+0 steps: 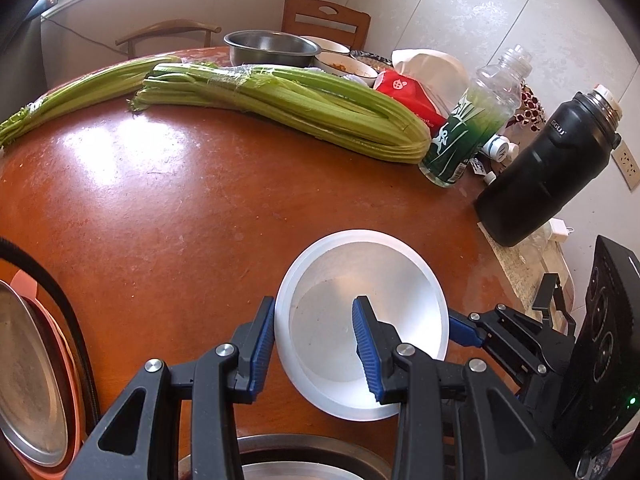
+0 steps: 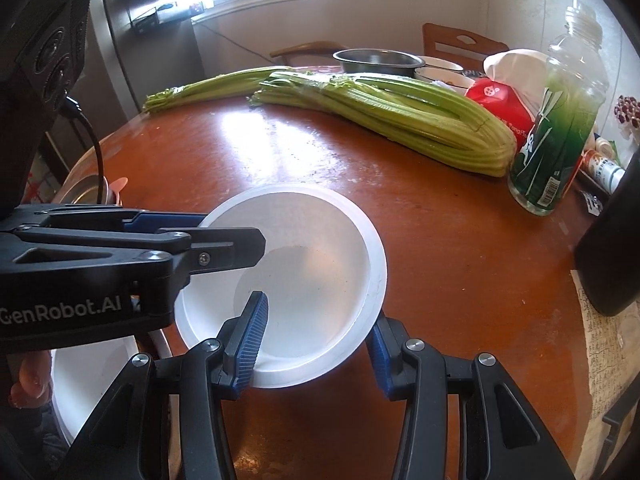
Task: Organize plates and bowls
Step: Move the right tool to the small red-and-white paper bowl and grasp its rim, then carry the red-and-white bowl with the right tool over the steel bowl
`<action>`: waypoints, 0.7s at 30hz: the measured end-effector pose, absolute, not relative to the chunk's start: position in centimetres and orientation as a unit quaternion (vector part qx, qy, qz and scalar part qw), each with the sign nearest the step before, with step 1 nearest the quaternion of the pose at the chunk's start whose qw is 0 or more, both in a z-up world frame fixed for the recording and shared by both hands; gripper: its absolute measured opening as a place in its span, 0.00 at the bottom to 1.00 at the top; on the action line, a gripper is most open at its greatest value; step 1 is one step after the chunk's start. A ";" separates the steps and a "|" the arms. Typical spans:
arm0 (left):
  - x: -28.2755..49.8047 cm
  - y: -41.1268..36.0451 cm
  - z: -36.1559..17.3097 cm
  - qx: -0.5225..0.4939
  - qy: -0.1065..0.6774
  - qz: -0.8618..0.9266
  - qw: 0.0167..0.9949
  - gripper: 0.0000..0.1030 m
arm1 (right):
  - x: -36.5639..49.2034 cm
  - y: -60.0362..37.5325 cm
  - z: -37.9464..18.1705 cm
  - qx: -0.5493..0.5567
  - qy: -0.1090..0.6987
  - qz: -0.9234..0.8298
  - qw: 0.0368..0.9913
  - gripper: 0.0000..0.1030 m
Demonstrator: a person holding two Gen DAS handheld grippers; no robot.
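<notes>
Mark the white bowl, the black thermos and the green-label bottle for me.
white bowl [image 1: 340,320]: left wrist view, inner floor.
black thermos [image 1: 548,168]: left wrist view, mid body.
green-label bottle [image 2: 556,148]: right wrist view, label.

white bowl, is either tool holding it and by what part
Both tools straddle the white bowl's rim: left tool on its left edge, right tool on the near-right edge. A firm clamp cannot be told.

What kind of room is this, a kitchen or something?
Probably a home dining area: a round wooden table with chairs behind it, celery lying on it, and a white bowl near the front.
</notes>
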State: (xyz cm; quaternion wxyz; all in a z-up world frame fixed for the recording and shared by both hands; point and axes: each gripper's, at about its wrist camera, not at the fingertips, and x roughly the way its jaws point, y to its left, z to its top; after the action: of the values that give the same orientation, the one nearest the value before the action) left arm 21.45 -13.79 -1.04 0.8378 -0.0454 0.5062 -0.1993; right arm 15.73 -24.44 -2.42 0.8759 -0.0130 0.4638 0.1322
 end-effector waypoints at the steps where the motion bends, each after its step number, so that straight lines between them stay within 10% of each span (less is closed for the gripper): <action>1: 21.5 -13.8 -1.1 -0.046 0.507 -0.200 0.837 0.38 | 15.8 -24.4 -2.4 -0.013 0.464 0.132 0.876 0.48; 21: 22.1 -13.3 -1.9 -0.062 0.523 -0.202 0.826 0.38 | 15.6 -23.6 -2.4 -0.010 0.467 0.135 0.874 0.50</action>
State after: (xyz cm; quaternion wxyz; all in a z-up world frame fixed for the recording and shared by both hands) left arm 22.15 -13.28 -1.91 0.8261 -0.0624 0.5225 -0.2018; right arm 15.59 -23.61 -2.44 0.8738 -0.0096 0.4672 0.1346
